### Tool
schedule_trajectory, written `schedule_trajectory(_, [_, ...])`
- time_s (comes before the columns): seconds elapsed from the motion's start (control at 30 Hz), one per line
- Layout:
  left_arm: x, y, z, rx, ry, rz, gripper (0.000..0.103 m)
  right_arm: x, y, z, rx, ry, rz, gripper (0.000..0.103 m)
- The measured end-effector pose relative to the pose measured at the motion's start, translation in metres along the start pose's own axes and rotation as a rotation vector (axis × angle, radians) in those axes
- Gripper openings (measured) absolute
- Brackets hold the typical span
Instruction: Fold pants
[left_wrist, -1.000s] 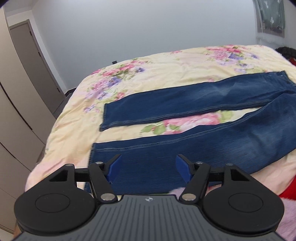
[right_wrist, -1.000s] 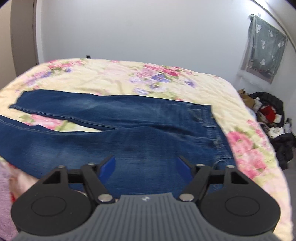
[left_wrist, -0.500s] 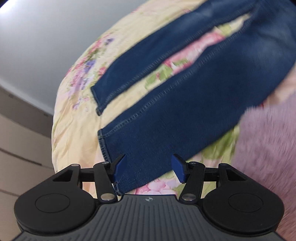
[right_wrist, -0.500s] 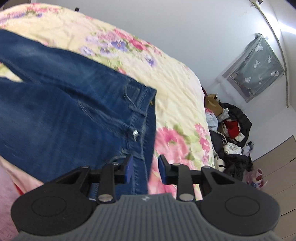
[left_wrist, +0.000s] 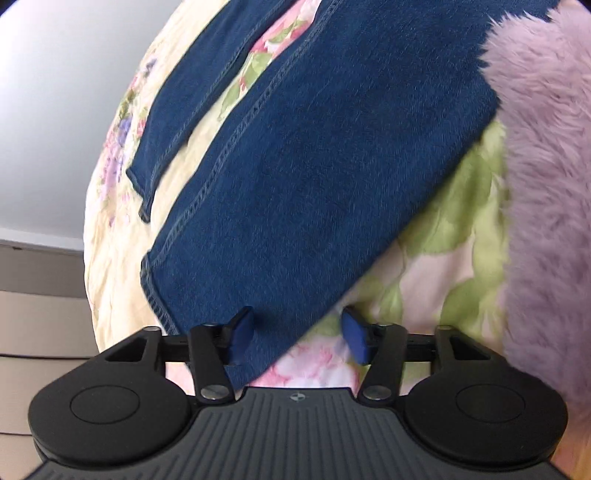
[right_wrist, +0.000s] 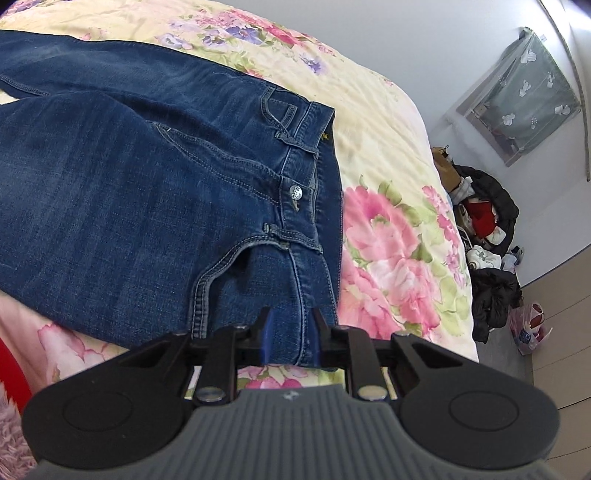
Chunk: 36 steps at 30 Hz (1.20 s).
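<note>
Dark blue jeans (left_wrist: 314, 166) lie spread flat on a floral bed cover (left_wrist: 443, 240), legs apart. In the left wrist view the near leg's hem corner sits between my left gripper's (left_wrist: 299, 338) closing jaws; the left pad overlaps the denim and the right pad hangs over bare cover, still apart. In the right wrist view the jeans (right_wrist: 129, 203) show their waistband, with a metal button (right_wrist: 295, 192). My right gripper (right_wrist: 292, 334) is low at the near waistband corner, its jaws closing narrowly with denim filling the gap.
A fuzzy purple sleeve (left_wrist: 546, 147) fills the right of the left wrist view. The bed cover (right_wrist: 388, 229) ends at the right, above a pile of clothes (right_wrist: 487, 229) and a bag (right_wrist: 530, 325) on the floor. Wardrobe panels (left_wrist: 37, 314) stand left of the bed.
Both grippers sank toward the bed. The left one rolled and came down over the near leg's hem, jaws narrowing. The right one moved right to the waistband corner and closed around it.
</note>
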<state>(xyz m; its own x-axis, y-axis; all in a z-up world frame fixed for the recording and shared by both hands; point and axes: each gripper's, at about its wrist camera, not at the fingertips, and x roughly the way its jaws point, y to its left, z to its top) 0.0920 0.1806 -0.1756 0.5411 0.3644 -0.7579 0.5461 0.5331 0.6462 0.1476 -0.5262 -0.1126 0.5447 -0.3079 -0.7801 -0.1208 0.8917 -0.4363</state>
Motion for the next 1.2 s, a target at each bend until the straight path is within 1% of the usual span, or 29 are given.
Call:
schedule_trajectory(0.07, [-0.002,-0.002,0.002,0.002,-0.012,0.017,0.032,0.001,-0.001,-0.001,-0.008,0.0,-0.003,0.015])
schedule_trajectory(0.1, [-0.004,-0.002,0.003,-0.007,-0.014,0.027,0.027,0.001,-0.001,-0.002,-0.011,0.002,-0.003,0.015])
schedule_trajectory(0.13, [-0.004,0.003,0.007,-0.019,-0.02,0.039,0.017,0.001,-0.002,-0.003,-0.016,0.001,-0.005,0.015])
schedule_trajectory(0.17, [-0.009,0.005,0.008,-0.033,-0.035,0.059,0.012,0.001,-0.001,-0.004,-0.024,-0.002,-0.006,0.015])
schedule_trajectory(0.23, [-0.021,0.012,0.01,-0.073,-0.069,0.089,0.007,-0.002,0.0,-0.007,-0.048,-0.015,-0.001,0.015])
schedule_trajectory(0.37, [-0.044,0.038,0.022,-0.206,-0.122,0.127,0.006,-0.011,0.006,-0.014,-0.137,-0.052,0.016,0.014])
schedule_trajectory(0.5, [-0.064,0.059,0.036,-0.349,-0.173,0.16,0.005,-0.021,0.01,-0.021,-0.209,-0.094,0.017,0.014])
schedule_trajectory(0.57, [-0.07,0.067,0.042,-0.413,-0.191,0.173,0.004,-0.024,0.012,-0.025,-0.237,-0.094,0.017,0.014])
schedule_trajectory(0.63, [-0.077,0.07,0.05,-0.459,-0.193,0.217,0.003,-0.024,0.014,-0.031,-0.267,-0.085,0.024,0.014])
schedule_trajectory(0.73, [-0.082,0.069,0.064,-0.471,-0.183,0.268,0.003,-0.023,0.021,-0.043,-0.342,-0.077,0.029,0.014])
schedule_trajectory(0.87, [-0.082,0.075,0.067,-0.506,-0.142,0.284,0.003,-0.019,0.034,-0.059,-0.448,-0.095,0.034,0.015])
schedule_trajectory(0.9, [-0.084,0.074,0.065,-0.517,-0.133,0.285,0.003,-0.018,0.038,-0.062,-0.482,-0.108,0.036,0.017])
schedule_trajectory(0.93, [-0.084,0.074,0.065,-0.521,-0.129,0.286,0.003,-0.017,0.044,-0.065,-0.522,-0.119,0.037,0.026])
schedule_trajectory(0.97, [-0.085,0.073,0.064,-0.527,-0.122,0.288,0.003,-0.015,0.049,-0.067,-0.555,-0.127,0.041,0.03])
schedule_trajectory(1.0, [-0.085,0.073,0.063,-0.533,-0.115,0.289,0.003,-0.013,0.054,-0.069,-0.582,-0.135,0.044,0.03])
schedule_trajectory(1.1, [-0.086,0.072,0.064,-0.54,-0.097,0.292,0.003,-0.002,0.063,-0.072,-0.619,-0.154,0.053,0.03])
schedule_trajectory(1.2, [-0.084,0.072,0.065,-0.545,-0.078,0.294,0.003,0.011,0.068,-0.072,-0.623,-0.161,0.055,0.03])
